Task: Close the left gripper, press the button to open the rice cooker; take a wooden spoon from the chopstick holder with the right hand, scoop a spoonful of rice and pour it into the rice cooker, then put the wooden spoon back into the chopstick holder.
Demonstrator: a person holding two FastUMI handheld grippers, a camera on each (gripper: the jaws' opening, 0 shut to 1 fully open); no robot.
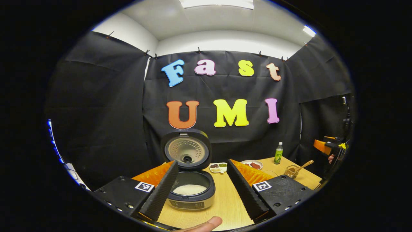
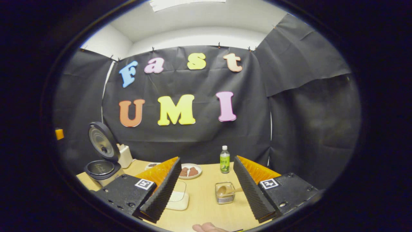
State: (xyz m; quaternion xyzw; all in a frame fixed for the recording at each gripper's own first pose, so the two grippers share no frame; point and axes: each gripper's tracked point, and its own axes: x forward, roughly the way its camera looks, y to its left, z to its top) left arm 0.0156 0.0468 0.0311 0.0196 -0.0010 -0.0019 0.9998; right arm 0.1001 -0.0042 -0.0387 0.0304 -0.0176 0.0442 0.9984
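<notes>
One step is plainly done: the rice cooker [image 1: 190, 180] stands near the table's left end with its lid [image 1: 186, 149] up and white rice in the pot; the wooden spoon [image 2: 225, 190] sits in the chopstick holder [image 2: 224, 193], bowl inside, handle leaning out, so judging by that the scoop may be done and the spoon returned, though I cannot tell; the right gripper [image 2: 206, 188] hangs wide and empty just before the holder; the left gripper [image 1: 202, 188] gapes wide around the cooker, touching nothing; a plate [image 2: 190, 170] and bottle [image 2: 224, 163] stand behind; the table [image 1: 225, 206] between is free for moving.
</notes>
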